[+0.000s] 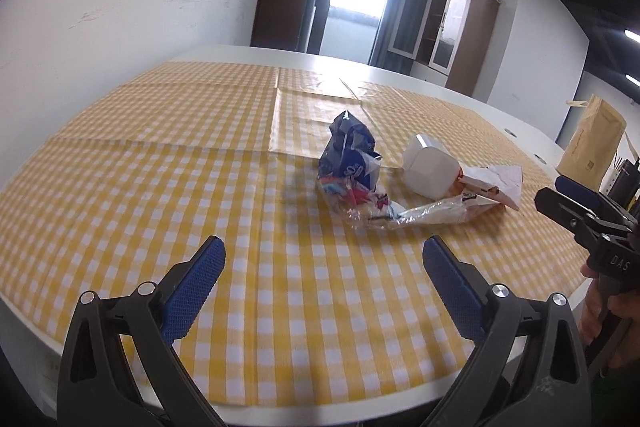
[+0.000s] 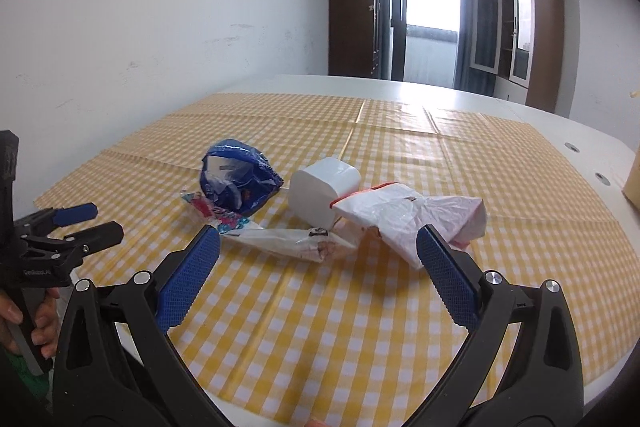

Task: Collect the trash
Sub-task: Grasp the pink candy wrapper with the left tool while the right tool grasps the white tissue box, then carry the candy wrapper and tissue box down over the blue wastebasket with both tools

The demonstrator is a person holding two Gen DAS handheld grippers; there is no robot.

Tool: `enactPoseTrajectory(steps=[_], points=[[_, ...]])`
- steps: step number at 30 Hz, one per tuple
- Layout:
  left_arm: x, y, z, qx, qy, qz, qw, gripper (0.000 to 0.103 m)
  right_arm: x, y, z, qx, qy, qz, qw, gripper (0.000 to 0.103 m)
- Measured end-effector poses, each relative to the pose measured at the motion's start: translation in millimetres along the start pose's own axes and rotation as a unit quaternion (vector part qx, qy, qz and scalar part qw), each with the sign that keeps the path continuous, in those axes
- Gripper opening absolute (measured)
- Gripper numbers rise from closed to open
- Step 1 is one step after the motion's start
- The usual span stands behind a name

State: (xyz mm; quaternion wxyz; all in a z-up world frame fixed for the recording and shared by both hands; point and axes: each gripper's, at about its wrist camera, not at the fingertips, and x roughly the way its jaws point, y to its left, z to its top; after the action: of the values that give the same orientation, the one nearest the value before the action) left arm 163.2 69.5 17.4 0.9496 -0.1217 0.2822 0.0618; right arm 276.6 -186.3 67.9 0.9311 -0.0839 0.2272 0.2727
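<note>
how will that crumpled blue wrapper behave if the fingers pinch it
The blue wrapper looks like thin, crinkled film, so it will probably crush and flop rather than hold shape. It seems light and may slide on the glossy checked tablecloth if pushed.

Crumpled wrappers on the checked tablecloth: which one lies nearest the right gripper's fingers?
The white crumpled wrapper with red edging, just beyond the right gripper; the blue crumpled wrapper lies farther back left.

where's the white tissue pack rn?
In the right wrist view the white tissue pack lies mid-table on the checked cloth, between the crumpled blue wrapper on its left and the white plastic bag touching its right side.
</note>
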Motion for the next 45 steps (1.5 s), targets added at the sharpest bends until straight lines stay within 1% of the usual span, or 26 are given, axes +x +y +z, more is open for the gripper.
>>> enactPoseTrajectory(steps=[3, 6, 7, 11, 12, 13, 17, 18, 21, 22, 24, 25, 26, 27, 28, 29, 30, 31, 32, 33, 34, 36, 38, 40, 45], points=[[10, 1, 11, 0.002, 0.002, 0.004, 1.0000, 0.096, 14, -2, 8, -0.008, 0.014, -0.006, 1.000, 0.091], [22, 6, 19, -0.008, 0.010, 0.003, 0.9999, 0.096, 26, -2, 16, -0.012, 0.025, -0.006, 1.000, 0.089], [26, 8, 22, -0.010, 0.015, 0.000, 0.9998, 0.096, 33, -2, 19, -0.012, 0.031, -0.007, 0.999, 0.085], [49, 14, 32, -0.014, 0.042, -0.008, 0.9990, 0.094, 62, 3, 29, -0.017, 0.059, -0.003, 0.998, 0.080], [53, 15, 34, -0.017, 0.050, -0.012, 0.9986, 0.093, 69, 4, 32, -0.019, 0.065, -0.006, 0.998, 0.078], [57, 17, 36, -0.020, 0.056, -0.016, 0.9981, 0.093, 75, 5, 34, -0.023, 0.070, -0.008, 0.997, 0.075], [73, 19, 43, -0.033, 0.081, -0.042, 0.9953, 0.091, 96, 10, 40, -0.034, 0.088, -0.023, 0.995, 0.068], [77, 18, 43, -0.032, 0.086, -0.046, 0.9947, 0.091, 101, 11, 40, -0.036, 0.093, -0.028, 0.995, 0.065], [87, 12, 42, -0.024, 0.092, -0.050, 0.9942, 0.089, 114, 12, 39, -0.041, 0.114, -0.044, 0.992, 0.061], [90, 10, 41, -0.024, 0.093, -0.050, 0.9941, 0.088, 120, 12, 39, -0.040, 0.119, -0.046, 0.991, 0.057], [95, 6, 40, -0.023, 0.096, -0.057, 0.9934, 0.084, 127, 12, 39, -0.039, 0.126, -0.051, 0.990, 0.055], [99, 4, 39, -0.024, 0.099, -0.062, 0.9928, 0.083, 130, 11, 39, -0.040, 0.130, -0.054, 0.989, 0.051], [102, 3, 38, -0.024, 0.102, -0.062, 0.9926, 0.079, 136, 10, 39, -0.042, 0.140, -0.055, 0.988, 0.048], [105, 2, 38, -0.025, 0.106, -0.060, 0.9923, 0.075, 139, 9, 39, -0.041, 0.147, -0.053, 0.987, 0.042], [108, 2, 37, -0.025, 0.110, -0.056, 0.9920, 0.064, 141, 8, 38, -0.038, 0.152, -0.049, 0.986, 0.035], [109, 2, 36, -0.027, 0.111, -0.055, 0.9920, 0.052, 144, 7, 36, -0.036, 0.157, -0.050, 0.986, 0.031], [108, 3, 35, -0.027, 0.107, -0.057, 0.9922, 0.046, 145, 7, 35, -0.041, 0.158, -0.060, 0.985, 0.021], [107, 3, 34, -0.025, 0.105, -0.058, 0.9925, 0.038, 144, 8, 34, -0.046, 0.155, -0.067, 0.985, 0.016], [104, 4, 31, -0.025, 0.100, -0.059, 0.9929, 0.022, 144, 9, 34, -0.049, 0.151, -0.068, 0.985, 0.014], [101, 6, 30, -0.029, 0.097, -0.062, 0.9929, 0.021, 142, 9, 34, -0.047, 0.149, -0.065, 0.986, 0.012], [98, 9, 29, -0.034, 0.093, -0.064, 0.9930, 0.020, 142, 9, 33, -0.044, 0.147, -0.063, 0.986, 0.008], [89, 15, 27, -0.045, 0.083, -0.070, 0.9931, 0.019, 138, 8, 33, -0.034, 0.139, -0.059, 0.988, 0.004], [80, 19, 25, -0.055, 0.075, -0.072, 0.9931, 0.016, 134, 9, 33, -0.029, 0.132, -0.055, 0.989, 0.004], [67, 23, 22, -0.062, 0.065, -0.074, 0.9932, 0.015, 130, 11, 33, -0.027, 0.124, -0.049, 0.991, 0.003], [37, 26, 19, -0.055, 0.039, -0.068, 0.9954, 0.014, 111, 15, 39, -0.018, 0.099, -0.036, 0.994, 0.003]])
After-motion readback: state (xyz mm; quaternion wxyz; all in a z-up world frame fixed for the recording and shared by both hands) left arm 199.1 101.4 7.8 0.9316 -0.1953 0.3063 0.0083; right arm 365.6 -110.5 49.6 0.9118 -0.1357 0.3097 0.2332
